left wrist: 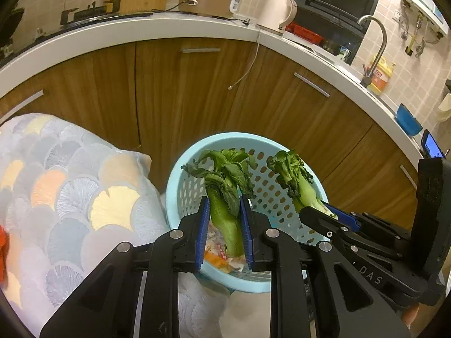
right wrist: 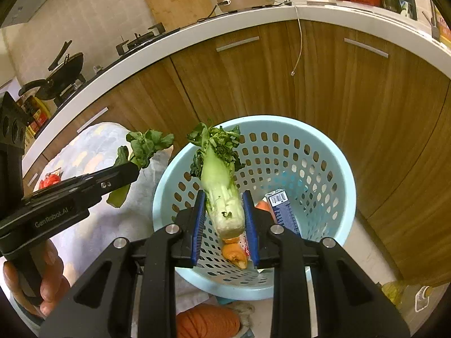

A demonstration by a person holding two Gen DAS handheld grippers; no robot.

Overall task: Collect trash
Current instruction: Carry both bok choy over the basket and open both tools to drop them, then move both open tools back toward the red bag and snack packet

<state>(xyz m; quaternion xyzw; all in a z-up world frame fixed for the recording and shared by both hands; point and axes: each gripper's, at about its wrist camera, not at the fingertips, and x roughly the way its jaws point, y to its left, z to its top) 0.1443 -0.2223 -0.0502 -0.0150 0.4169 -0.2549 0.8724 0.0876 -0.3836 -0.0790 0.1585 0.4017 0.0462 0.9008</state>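
Left gripper (left wrist: 224,219) sat nearest the lens, blue-padded fingers (left wrist: 203,225) clamped on the pale green stem of a wilted bok choy (left wrist: 225,197), leaves pointing up. Right gripper (right wrist: 222,217) did the same with a second bok choy (right wrist: 222,194), fingers pressed on both sides of its whitish stem, cut base hanging just below the pads. Right gripper was also visible in the left wrist view (left wrist: 327,211), close beside the left one, little room between the two tools.

Both vegetables hung over the light blue perforated plastic basket (right wrist: 324,152). In the left view the held stem sat inside the near rim; in the right view the stem sat over the basket's left half, with the far and right inner wall unobstructed. Basket already held an orange carrot piece (right wrist: 234,253), a blue carton with a barcode (right wrist: 282,208) leaning on the right wall, and some wrapper scraps.

Basket's left rim was just beside a cloth with a pastel fan pattern (left wrist: 70,183). Wooden cabinet doors (left wrist: 197,98) stood close behind the far rim, under the white counter (left wrist: 141,28) edge. A hand (right wrist: 42,278) gripped the left tool's handle at lower left.
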